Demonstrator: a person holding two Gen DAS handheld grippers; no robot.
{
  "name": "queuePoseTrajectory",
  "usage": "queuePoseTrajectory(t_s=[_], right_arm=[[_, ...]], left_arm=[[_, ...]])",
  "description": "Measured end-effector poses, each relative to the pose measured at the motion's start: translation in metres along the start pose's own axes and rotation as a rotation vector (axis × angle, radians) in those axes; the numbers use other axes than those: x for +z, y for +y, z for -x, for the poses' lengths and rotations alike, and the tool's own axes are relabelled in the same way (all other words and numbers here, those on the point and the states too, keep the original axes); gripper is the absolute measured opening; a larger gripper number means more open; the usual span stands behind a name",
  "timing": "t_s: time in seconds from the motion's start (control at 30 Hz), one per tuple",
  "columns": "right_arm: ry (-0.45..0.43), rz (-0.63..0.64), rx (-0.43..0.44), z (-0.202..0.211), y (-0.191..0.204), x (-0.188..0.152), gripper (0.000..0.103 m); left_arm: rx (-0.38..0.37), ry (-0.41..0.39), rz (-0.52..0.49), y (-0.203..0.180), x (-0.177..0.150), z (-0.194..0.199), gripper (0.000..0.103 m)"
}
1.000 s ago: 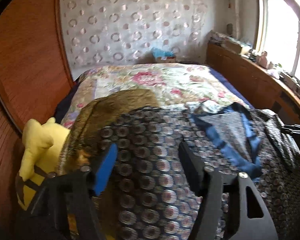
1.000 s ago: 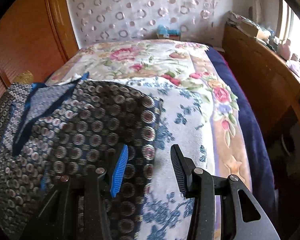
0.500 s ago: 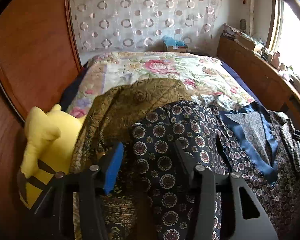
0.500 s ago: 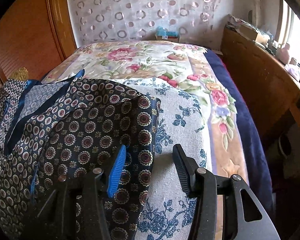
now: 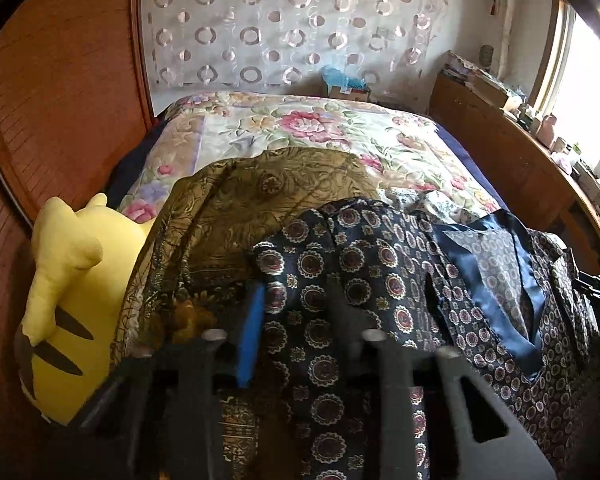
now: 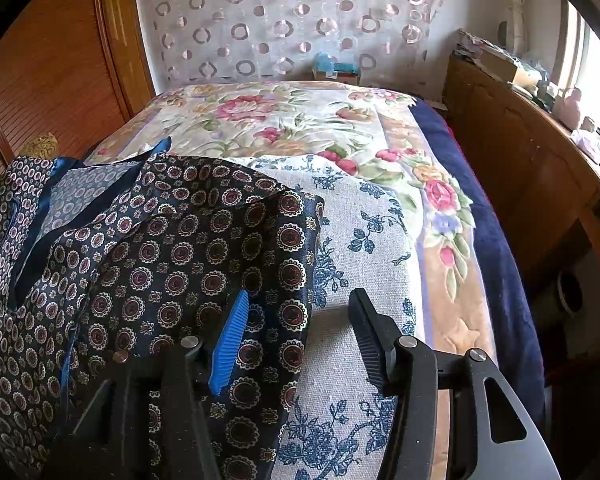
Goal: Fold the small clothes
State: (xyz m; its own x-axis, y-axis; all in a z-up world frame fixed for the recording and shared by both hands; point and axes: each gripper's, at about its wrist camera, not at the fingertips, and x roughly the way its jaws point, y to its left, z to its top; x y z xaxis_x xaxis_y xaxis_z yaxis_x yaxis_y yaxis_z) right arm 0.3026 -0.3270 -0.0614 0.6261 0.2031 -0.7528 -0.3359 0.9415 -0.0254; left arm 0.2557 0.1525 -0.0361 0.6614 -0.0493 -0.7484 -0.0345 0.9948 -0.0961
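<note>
The left gripper (image 5: 296, 320) is open, with the dark blue shirt (image 5: 364, 280) lying between its fingers. The right gripper (image 6: 296, 332) is wide open, holding nothing; the shirt's edge lies under its left finger.

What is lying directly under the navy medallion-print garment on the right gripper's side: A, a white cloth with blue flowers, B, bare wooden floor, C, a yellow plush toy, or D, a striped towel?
A: in the right wrist view the navy medallion-print garment drapes over a white cloth with blue flowers, spread on the floral bedspread.
</note>
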Motion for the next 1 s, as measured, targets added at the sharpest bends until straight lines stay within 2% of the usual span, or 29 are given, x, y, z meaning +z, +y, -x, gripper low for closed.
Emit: queuePoseTrajectory(t_s=[0.07,0.17,0.6,0.63,0.7,0.73,0.77,0.83,1.0], right_arm=[[0.000,0.000,0.000,0.000,0.000,0.000,0.054],[0.000,0.000,0.000,0.000,0.000,0.000,0.055],[0.006,0.005,0.002,-0.009,-0.003,0.010,0.054],[0.009,0.008,0.000,-0.010,-0.002,0.012,0.049],[0.010,0.023,0.022,-0.010,0.002,0.015,0.027],[0.015,0.038,0.037,-0.010,0.006,0.015,0.012],[0.020,0.054,0.046,-0.010,0.010,0.015,0.004],[0.009,0.083,0.042,-0.004,0.021,0.013,0.003],[-0.127,0.101,0.096,0.046,0.044,0.002,0.002]], left_arm=[[0.000,-0.012,-0.010,-0.004,-0.001,0.004,0.008],[-0.019,-0.043,-0.023,-0.012,-0.003,0.014,0.004],[-0.062,-0.159,-0.099,-0.055,-0.031,0.064,0.002],[-0.064,-0.165,-0.100,-0.056,-0.033,0.067,0.002],[-0.070,-0.176,-0.101,-0.058,-0.040,0.075,0.002],[-0.070,-0.180,-0.101,-0.059,-0.044,0.079,0.002],[-0.070,-0.184,-0.101,-0.060,-0.046,0.082,0.002],[-0.073,-0.195,-0.100,-0.061,-0.054,0.091,0.002],[-0.073,-0.238,-0.095,-0.058,-0.073,0.117,0.002]])
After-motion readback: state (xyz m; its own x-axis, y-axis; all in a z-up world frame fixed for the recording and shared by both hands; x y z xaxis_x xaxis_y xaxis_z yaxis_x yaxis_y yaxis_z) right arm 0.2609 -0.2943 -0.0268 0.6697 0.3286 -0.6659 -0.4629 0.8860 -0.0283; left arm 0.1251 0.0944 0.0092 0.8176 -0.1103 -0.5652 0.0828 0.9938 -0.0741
